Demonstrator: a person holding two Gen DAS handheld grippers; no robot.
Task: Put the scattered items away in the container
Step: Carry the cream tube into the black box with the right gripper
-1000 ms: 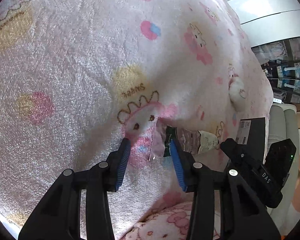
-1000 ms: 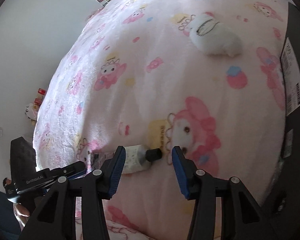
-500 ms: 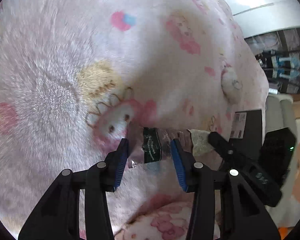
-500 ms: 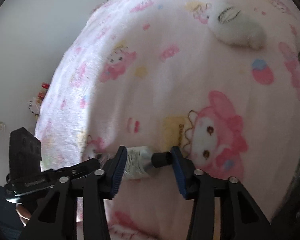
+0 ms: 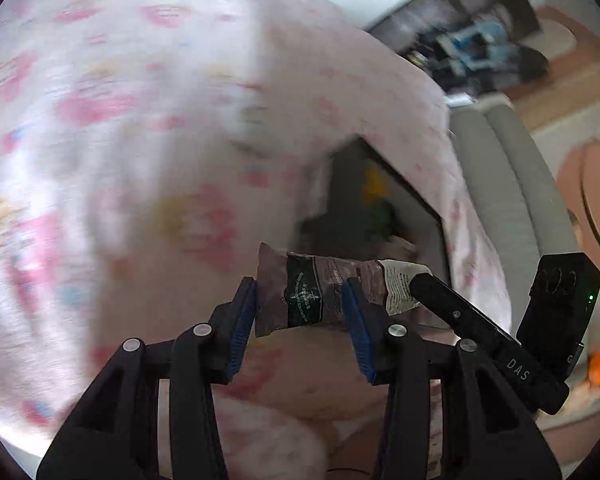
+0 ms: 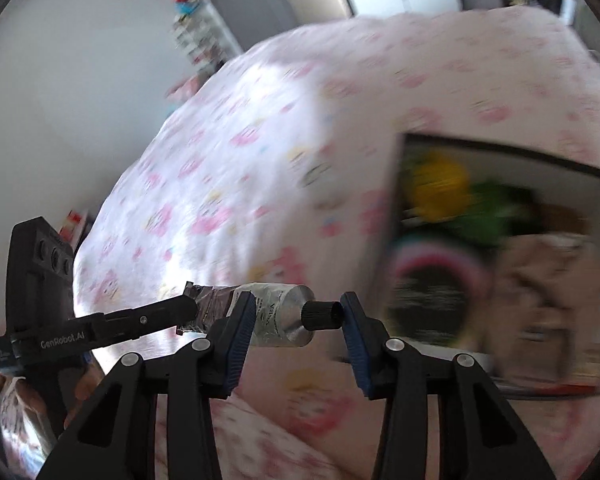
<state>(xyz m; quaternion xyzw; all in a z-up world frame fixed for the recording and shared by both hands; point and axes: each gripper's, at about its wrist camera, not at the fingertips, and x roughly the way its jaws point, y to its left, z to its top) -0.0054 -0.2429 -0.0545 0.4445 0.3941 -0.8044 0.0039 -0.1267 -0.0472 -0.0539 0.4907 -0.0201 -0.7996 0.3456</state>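
We hold the tube (image 5: pixel 320 294) crosswise between us — left gripper (image 5: pixel 302 320) clamped on its crimped end, right gripper (image 6: pixel 296 322) pinching shoulder and black cap (image 6: pixel 322 315). Its long axis runs side to side, clear above the pink blanket (image 6: pixel 240 152). Beyond, toward the right, the container (image 6: pixel 396 200) sits open near the bed's edge — already fairly full, with our right gripper nearer it.

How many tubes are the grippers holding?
1: a single tube, crimped end in the left gripper, capped end in the right gripper, near the open box.
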